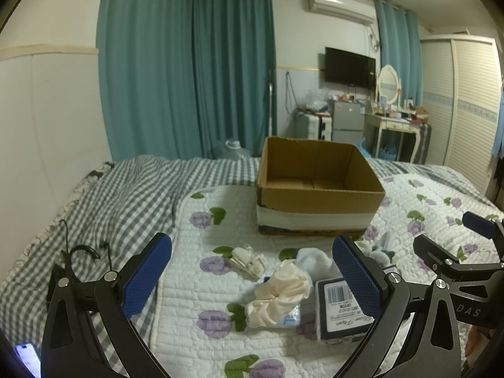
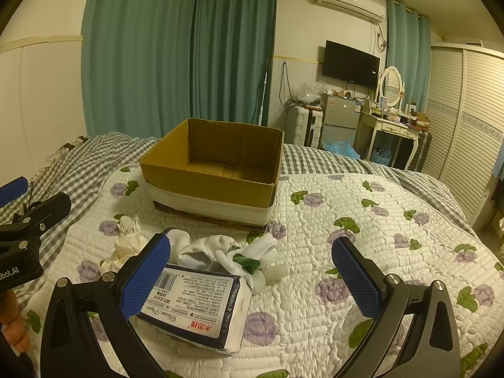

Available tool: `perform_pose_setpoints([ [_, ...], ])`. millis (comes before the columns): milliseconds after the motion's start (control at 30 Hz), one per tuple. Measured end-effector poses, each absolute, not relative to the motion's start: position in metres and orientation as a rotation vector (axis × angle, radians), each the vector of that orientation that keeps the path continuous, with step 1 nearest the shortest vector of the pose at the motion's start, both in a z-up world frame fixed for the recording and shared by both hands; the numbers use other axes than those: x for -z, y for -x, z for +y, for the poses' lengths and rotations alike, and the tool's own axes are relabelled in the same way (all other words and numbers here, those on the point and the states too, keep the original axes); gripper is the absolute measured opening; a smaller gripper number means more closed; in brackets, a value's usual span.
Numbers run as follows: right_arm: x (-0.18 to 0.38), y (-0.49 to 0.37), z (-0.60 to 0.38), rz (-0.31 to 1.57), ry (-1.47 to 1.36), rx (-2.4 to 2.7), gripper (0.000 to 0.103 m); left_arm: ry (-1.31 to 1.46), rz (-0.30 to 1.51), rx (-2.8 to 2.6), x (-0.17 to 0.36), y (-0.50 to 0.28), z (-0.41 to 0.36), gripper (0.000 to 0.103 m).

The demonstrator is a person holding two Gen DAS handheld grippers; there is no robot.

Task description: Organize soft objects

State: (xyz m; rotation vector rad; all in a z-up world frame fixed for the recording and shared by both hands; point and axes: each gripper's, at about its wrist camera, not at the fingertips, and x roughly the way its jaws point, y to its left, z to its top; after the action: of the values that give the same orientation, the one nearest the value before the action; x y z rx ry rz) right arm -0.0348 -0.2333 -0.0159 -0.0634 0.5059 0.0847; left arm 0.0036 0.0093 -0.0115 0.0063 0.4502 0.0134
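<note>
An open cardboard box (image 1: 318,182) stands on the quilted bed; it also shows in the right wrist view (image 2: 214,170) and looks empty. In front of it lie a cream scrunchie (image 1: 280,296), a white sock (image 1: 315,260), a small white clip-like item (image 1: 249,260) and a tissue pack (image 1: 338,305). In the right wrist view the tissue pack (image 2: 192,299) lies by white socks (image 2: 220,249) and white gloves (image 2: 258,252). My left gripper (image 1: 252,280) is open above the scrunchie. My right gripper (image 2: 252,275) is open, its left finger over the pack's left end.
A flowered white quilt (image 2: 346,236) covers a grey checked bedsheet (image 1: 110,195). A black cable (image 1: 82,252) and a phone (image 1: 26,356) lie at the left. Beyond the bed stand a dressing table (image 2: 393,129), a small fridge (image 2: 337,119) and a wardrobe (image 2: 466,126).
</note>
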Motion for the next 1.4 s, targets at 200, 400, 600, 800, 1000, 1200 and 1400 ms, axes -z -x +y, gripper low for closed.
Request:
perform_pose_setpoints([
  [200,0.015,0.034,-0.233,0.506,0.064,-0.084,0.103,-0.006,0.451,-0.013,0.011,-0.004,0.009,0.103],
  [400,0.018,0.035,-0.231,0.508,0.064,-0.088,0.103,-0.007,0.452,-0.012,0.011,-0.004,0.009,0.103],
  [600,0.02,0.038,-0.229,0.505,0.064,-0.096,0.103,-0.012,0.448,-0.012,0.013,-0.002,0.009,0.103],
  [800,0.035,0.03,-0.224,0.576,0.071,-0.118,0.103,-0.017,0.479,-0.02,0.019,-0.001,0.014,0.103],
  [1000,0.071,0.015,-0.22,0.698,0.081,-0.124,0.103,-0.014,0.561,-0.056,0.038,-0.01,0.018,0.103],
  [1200,0.098,0.001,-0.212,0.784,0.097,-0.139,0.095,-0.012,0.597,-0.068,0.046,-0.013,0.02,0.103],
  [1400,0.118,-0.009,-0.208,0.828,0.076,-0.171,0.094,-0.013,0.603,-0.065,0.046,-0.015,0.02,0.103],
])
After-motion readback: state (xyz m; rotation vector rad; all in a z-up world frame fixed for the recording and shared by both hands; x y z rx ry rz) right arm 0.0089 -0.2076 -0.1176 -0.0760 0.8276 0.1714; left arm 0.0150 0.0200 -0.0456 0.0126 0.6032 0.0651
